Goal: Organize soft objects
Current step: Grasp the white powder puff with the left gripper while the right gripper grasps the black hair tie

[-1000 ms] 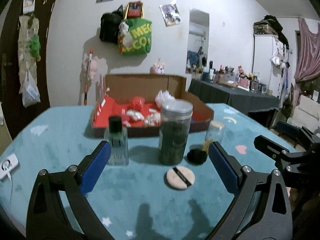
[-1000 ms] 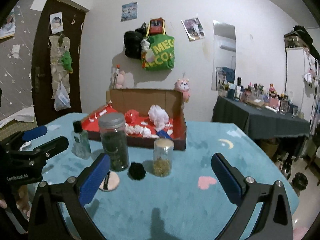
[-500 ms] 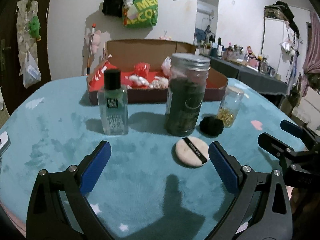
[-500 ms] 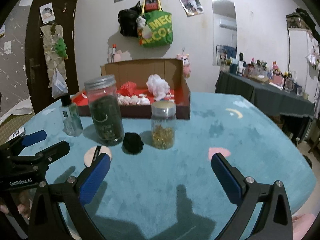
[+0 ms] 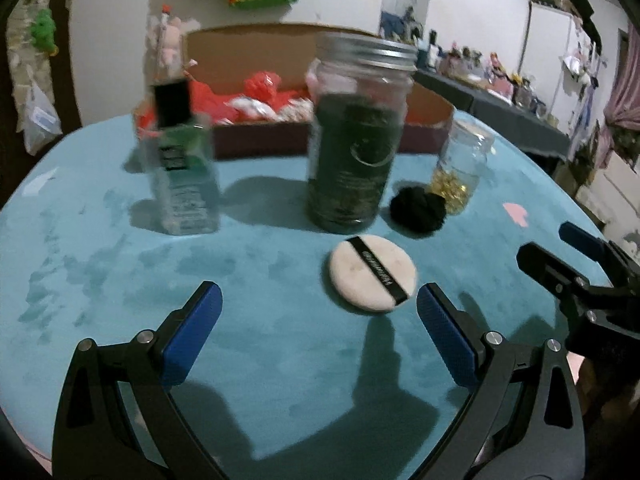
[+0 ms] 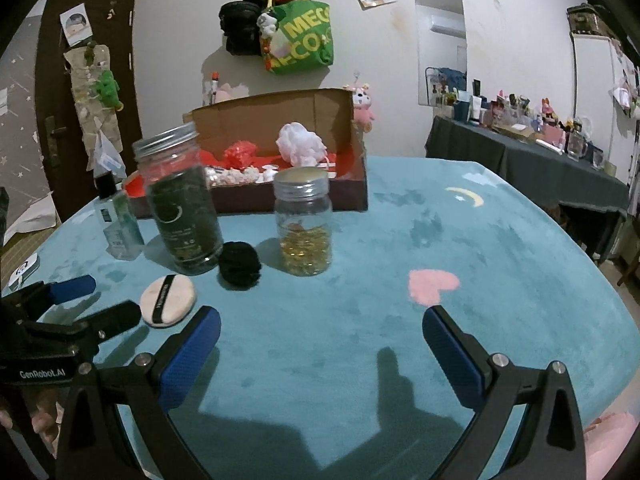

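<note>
A round pale powder puff (image 5: 373,272) with a black strap lies on the teal table cover, just beyond my open left gripper (image 5: 318,316) and nearer its right finger. A black fuzzy ball (image 5: 418,209) sits behind it, by the small jar. In the right wrist view the powder puff (image 6: 168,300) is at lower left and the black ball (image 6: 239,265) sits ahead-left of my open right gripper (image 6: 320,332). An open cardboard box (image 6: 280,148) with a red lining holds a white fluffy ball (image 6: 302,144) and red soft things.
A tall dark jar (image 5: 358,132), a clear green bottle (image 5: 182,160) and a small jar (image 6: 304,224) of golden bits stand around the soft things. The table cover (image 6: 440,240) runs free to the right. A dark side table (image 6: 540,160) stands at far right.
Both grippers have dropped lower and moved forward toward the jars; the powder puff and black ball now sit much closer. Both stay open.
</note>
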`<state>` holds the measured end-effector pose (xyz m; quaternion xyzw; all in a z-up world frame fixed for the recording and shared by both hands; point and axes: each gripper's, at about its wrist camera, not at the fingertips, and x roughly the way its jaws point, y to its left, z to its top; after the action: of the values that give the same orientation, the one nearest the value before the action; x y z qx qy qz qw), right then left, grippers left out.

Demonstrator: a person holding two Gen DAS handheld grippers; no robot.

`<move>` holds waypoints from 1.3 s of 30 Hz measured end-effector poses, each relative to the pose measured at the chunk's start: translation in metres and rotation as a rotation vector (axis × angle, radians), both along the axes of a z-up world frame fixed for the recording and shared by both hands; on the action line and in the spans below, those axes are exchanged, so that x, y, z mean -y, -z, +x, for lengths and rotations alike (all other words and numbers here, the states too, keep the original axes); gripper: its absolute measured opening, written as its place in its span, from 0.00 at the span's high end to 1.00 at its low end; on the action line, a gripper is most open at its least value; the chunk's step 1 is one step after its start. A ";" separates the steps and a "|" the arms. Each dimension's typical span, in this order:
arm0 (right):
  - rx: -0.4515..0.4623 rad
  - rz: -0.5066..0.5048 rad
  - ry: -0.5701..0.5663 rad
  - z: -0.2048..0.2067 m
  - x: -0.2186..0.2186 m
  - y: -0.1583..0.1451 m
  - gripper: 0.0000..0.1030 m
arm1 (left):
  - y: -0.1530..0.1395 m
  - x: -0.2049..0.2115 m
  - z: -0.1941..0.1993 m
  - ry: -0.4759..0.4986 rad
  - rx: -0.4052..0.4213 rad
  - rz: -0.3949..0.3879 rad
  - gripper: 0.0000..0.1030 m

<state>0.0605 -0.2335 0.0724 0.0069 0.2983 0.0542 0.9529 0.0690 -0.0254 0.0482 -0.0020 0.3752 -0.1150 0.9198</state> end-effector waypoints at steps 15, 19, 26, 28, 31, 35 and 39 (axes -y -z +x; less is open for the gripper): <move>-0.053 0.049 -0.040 0.031 0.014 -0.009 0.00 | 0.011 0.016 0.038 0.062 -0.136 0.113 0.03; -0.077 0.070 -0.127 0.040 -0.005 -0.007 0.00 | 0.011 -0.002 0.037 0.044 -0.136 0.123 0.03; -0.115 0.040 -0.230 0.058 -0.034 -0.001 0.14 | 0.009 -0.013 0.041 0.056 -0.112 0.160 0.03; -0.132 0.037 -0.247 0.064 -0.039 0.001 0.20 | 0.009 -0.014 0.042 0.068 -0.112 0.153 0.03; -0.160 0.049 -0.267 0.070 -0.042 0.002 0.25 | 0.007 -0.014 0.045 0.090 -0.109 0.152 0.03; -0.186 0.057 -0.292 0.076 -0.046 0.004 0.33 | 0.003 -0.013 0.052 0.116 -0.104 0.137 0.04; -0.207 0.052 -0.306 0.078 -0.052 0.007 0.37 | 0.001 -0.009 0.058 0.144 -0.099 0.127 0.04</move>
<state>0.1381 -0.1818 0.0655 -0.0086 0.3907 0.2052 0.8973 0.1273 -0.0164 0.0467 0.0777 0.4260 -0.1567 0.8876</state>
